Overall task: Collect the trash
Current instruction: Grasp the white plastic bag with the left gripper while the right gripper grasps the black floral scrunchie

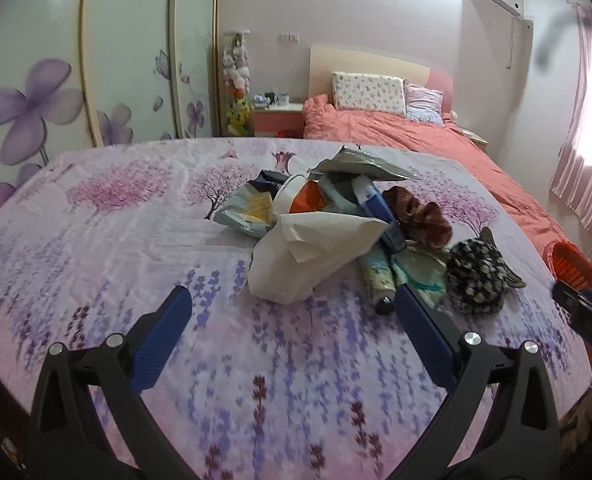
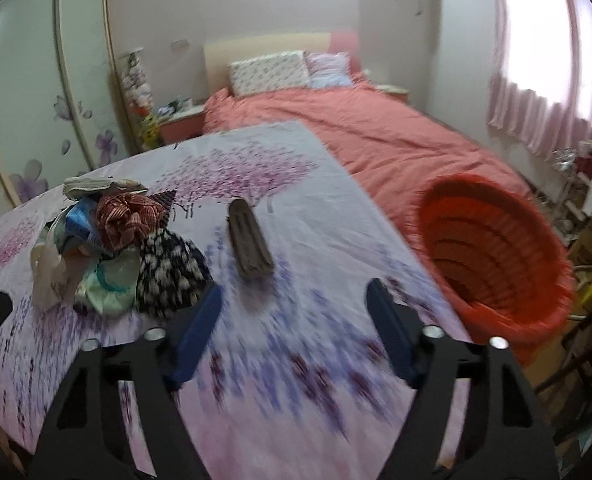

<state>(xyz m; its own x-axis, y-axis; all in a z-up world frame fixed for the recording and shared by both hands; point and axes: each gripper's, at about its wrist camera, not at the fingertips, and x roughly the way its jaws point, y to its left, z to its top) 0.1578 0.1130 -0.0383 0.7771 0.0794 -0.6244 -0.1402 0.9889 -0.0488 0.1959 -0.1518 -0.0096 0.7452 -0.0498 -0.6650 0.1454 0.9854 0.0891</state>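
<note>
The work surface is a counter [image 1: 96, 240] draped in a lavender-print cloth, with a bed [image 1: 395, 132] in coral bedding behind it. Toward the left, the left gripper [image 1: 292, 306] hovers just above the cloth with its blue fingers [image 1: 164, 340] spread wide and holding nothing. Directly ahead of it, near the middle of the counter, lies the trash pile [image 1: 327, 224]: a white plastic bag [image 1: 307, 256] at the near side, crumpled wrappers and a grey foil pouch [image 1: 359, 164] behind it, a tube [image 1: 377, 284] lying beside the right finger, and two bundles of patterned fabric, one reddish [image 1: 419, 216] and one black-and-white [image 1: 475, 276], at the right of the heap. Further right, a flat brown object [image 2: 250, 240] lies alone on the cloth, apart from the pile. The right gripper [image 2: 294, 300] is poised just short of it, fingers wide apart and empty. At the far right, past the counter edge, stands an orange basket [image 2: 495, 300], the probable receptacle. The step in hand appears to be the approach before a first pick. The next move calls for lowering one gripper over a single item, closing on it firmly, and carrying it right to the basket.
</note>
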